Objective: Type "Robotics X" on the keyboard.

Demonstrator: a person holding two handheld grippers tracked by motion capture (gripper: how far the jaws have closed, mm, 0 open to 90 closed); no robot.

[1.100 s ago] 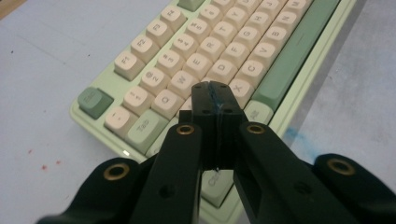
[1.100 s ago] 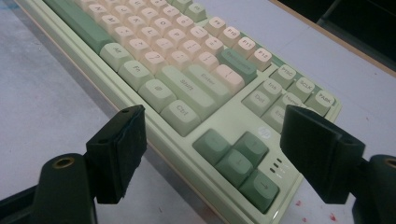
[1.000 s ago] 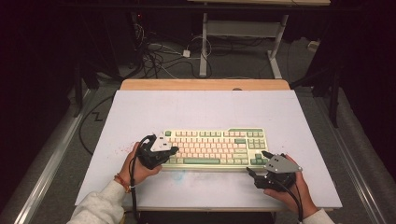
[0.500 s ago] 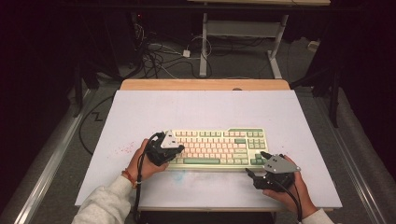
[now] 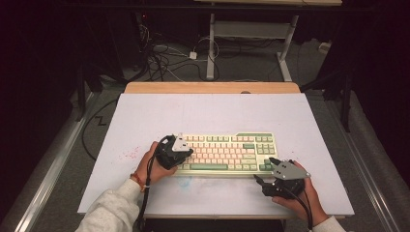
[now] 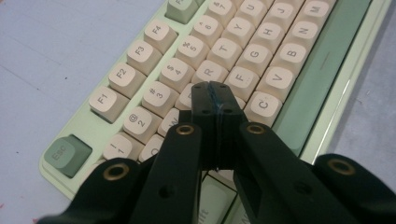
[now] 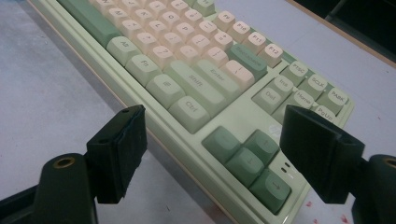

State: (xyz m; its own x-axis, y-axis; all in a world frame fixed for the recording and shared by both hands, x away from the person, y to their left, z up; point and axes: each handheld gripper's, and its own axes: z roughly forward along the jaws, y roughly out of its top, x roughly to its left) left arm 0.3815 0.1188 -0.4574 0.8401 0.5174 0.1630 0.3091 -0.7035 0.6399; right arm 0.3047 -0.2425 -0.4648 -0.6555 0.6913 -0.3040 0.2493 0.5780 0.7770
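Keyboard lies flat at worktop centre, a little toward 6 o'clock. Left gripper – jaws closed on nothing, tips over the letter keys near D. Right gripper – jaws wide open, off the keyboard's 4 o'clock corner, by the arrow keys

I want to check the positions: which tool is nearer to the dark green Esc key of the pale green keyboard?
Left. The left tool is shut above the keyboard's left letter keys, near the Esc key. The right tool waits open by the arrow keys.
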